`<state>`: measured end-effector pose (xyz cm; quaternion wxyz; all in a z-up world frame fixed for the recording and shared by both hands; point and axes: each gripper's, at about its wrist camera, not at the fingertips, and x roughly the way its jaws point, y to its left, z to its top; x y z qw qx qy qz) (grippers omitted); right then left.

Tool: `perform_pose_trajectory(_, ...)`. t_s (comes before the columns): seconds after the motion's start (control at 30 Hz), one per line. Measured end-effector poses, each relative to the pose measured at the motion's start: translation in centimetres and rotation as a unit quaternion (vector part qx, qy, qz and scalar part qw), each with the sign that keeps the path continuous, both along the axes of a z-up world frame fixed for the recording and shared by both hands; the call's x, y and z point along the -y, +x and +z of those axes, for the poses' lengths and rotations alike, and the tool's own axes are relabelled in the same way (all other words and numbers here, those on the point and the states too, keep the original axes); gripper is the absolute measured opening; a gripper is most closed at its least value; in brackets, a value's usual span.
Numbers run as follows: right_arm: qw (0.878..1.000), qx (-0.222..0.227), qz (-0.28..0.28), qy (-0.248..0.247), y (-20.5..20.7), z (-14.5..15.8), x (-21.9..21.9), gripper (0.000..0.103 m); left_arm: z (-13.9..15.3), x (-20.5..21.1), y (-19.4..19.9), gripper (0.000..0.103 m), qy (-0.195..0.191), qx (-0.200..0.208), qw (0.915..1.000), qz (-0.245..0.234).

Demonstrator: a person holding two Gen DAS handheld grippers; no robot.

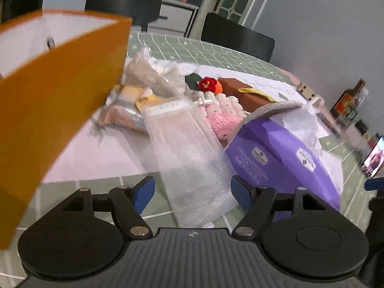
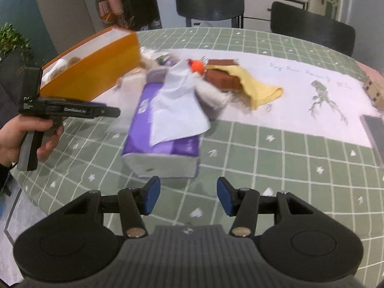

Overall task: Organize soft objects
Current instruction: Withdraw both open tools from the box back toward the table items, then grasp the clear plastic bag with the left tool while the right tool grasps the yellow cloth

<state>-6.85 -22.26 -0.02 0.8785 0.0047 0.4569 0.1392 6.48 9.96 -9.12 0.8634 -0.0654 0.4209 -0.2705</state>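
A bubble-wrap pouch (image 1: pixel 189 158) lies on the table between the wide-open jaws of the left gripper (image 1: pixel 192 193), its pads off it. Right of this claw sits a purple tissue box (image 1: pixel 276 153), ahead a pink knitted piece (image 1: pixel 222 117), and left an orange box (image 1: pixel 57 100). The right gripper (image 2: pixel 188 198) hovers open and empty just before the tissue box's near end
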Motion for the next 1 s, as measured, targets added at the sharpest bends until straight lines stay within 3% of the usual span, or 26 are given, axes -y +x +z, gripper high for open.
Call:
perform_pose_trajectory(0.17,1.0,0.009,-0.016,-0.006,1.5,0.1,1.7,0.052,-1.0,0.1,1.4,0.085,-0.009,-0.024,0.9996,0.011)
perform_pose_trajectory(0.43,0.999,0.021,-0.025,-0.016,4.9,-0.9,3.2,0.053,-1.4,0.1,2.5,0.082,-0.06,-0.032,0.9977,0.007)
perform_pose_trajectory(0.53,0.998,0.022,-0.036,-0.041,6.8,-2.2,3.8,0.054,-1.7,0.5,2.7,0.064,-0.072,-0.038,0.9967,0.0)
perform_pose_trajectory(0.6,0.998,0.019,-0.04,-0.049,8.2,-3.1,4.2,0.055,-1.8,0.7,2.8,0.046,-0.073,-0.037,0.9966,-0.004)
perform_pose_trajectory(0.7,0.997,0.023,-0.044,-0.058,10.2,-4.0,4.5,0.068,-2.1,1.1,3.1,0.021,-0.07,-0.043,0.9965,-0.01)
perform_pose_trajectory(0.77,0.996,0.03,-0.045,-0.067,11.5,-4.3,4.4,0.068,-2.0,1.1,3.0,0.008,-0.069,-0.037,0.9968,-0.013)
perform_pose_trajectory(0.87,0.996,0.038,-0.038,-0.076,13.3,-4.5,4.0,0.068,-1.7,1.3,2.8,0.003,-0.046,-0.022,0.9987,-0.009)
perform_pose_trajectory(1.0,0.994,0.057,-0.017,-0.093,15.5,-4.7,3.0,0.068,-1.4,1.0,2.6,0.002,-0.043,-0.014,0.9989,-0.012)
